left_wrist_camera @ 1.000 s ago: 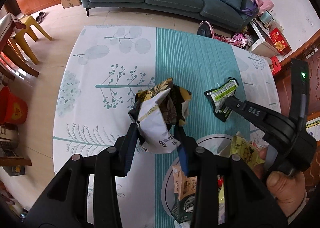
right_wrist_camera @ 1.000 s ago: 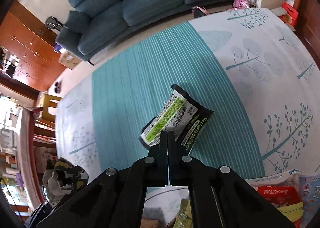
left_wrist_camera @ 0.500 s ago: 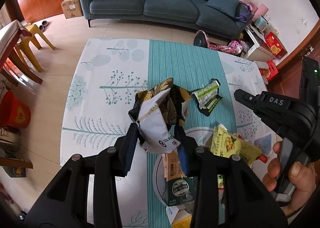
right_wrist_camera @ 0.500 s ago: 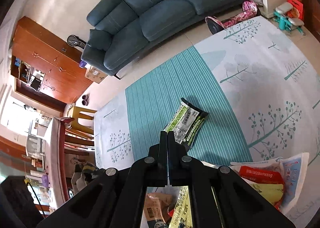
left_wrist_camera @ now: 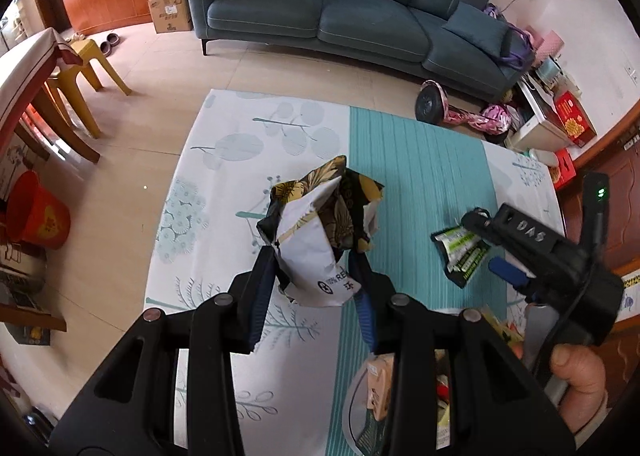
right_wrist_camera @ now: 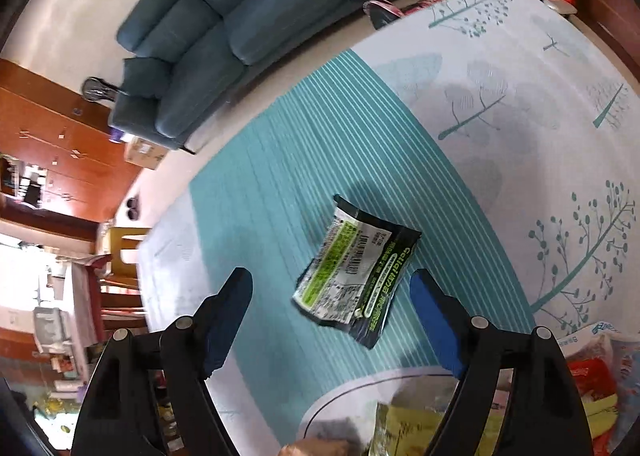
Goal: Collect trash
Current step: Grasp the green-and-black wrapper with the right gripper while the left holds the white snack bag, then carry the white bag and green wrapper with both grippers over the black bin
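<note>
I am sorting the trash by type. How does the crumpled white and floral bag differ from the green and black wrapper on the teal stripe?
The crumpled bag is bulky and stands up; the green and black wrapper lies flat. The bag is clamped in the left gripper; the wrapper lies free on the tablecloth, under the right gripper, whose fingers are opening. Both are empty packaging.

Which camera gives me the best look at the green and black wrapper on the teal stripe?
The right wrist view. The green and black wrapper lies flat and whole on the cloth, between the opening fingers of the right gripper, untouched. In the left wrist view, the wrapper is small and partly hidden behind that gripper.
</note>
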{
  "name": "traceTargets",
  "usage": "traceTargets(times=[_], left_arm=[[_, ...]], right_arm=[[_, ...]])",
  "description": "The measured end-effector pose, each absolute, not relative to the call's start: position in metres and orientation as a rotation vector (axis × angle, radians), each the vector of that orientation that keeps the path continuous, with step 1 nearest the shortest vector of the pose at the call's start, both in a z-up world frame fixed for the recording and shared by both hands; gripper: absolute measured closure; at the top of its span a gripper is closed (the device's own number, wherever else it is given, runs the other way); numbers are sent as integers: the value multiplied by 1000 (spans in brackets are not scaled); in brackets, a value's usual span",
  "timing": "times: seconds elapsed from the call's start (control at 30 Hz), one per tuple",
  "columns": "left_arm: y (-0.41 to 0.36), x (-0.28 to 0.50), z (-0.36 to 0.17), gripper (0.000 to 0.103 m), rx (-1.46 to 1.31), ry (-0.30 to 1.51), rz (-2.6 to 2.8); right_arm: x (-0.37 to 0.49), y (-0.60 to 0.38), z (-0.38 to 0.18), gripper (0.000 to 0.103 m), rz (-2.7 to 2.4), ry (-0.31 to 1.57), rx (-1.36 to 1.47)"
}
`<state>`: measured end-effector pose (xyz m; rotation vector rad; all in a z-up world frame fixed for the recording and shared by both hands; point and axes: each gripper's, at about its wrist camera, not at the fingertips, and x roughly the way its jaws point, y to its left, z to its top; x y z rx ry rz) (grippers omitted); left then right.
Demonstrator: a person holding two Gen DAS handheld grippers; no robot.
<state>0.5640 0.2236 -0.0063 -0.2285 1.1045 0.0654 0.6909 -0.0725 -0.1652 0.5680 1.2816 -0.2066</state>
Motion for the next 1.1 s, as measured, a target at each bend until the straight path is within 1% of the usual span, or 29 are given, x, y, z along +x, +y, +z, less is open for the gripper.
traceTargets(times=[0.17,0.2,0.27,0.3,0.33,0.4,0.43,0.5,0.6,0.8,0.93,1.1], left_arm=[[230,573,-16,69,-227,1114,76],[230,574,-19,69,-227,1115,78],[231,577,-22,69,-225,1118,84],[231,578,-24,69,-223,1118,86],[232,580,-25,69,-221,1118,92],[233,583,-29,69,-220,1120,100],[233,584,-30,69,-220,1121,104],[232,585,-31,69,-218,1120,110],[229,581,-28,69,-210,1115,115],[218,554,-7,69,-194,1080,118],[208,521,15,69,-183,1048,124],[192,463,45,69,-176,1007,128]], right_arm=[[700,-61,-182,21,-255,1327,502],[702,-58,-182,25,-264,1316,475],[705,-50,-181,40,-291,1322,404],[703,-45,-178,59,-297,1325,373],[703,-42,-178,71,-290,1329,357],[702,-40,-178,84,-267,1337,365],[701,-39,-176,86,-262,1331,363],[695,-40,-168,89,-237,1304,379],[683,-42,-152,89,-202,1260,412],[653,-44,-97,90,-82,1165,478],[617,-48,-59,90,7,1108,528],[548,-66,-9,90,106,1056,571]])
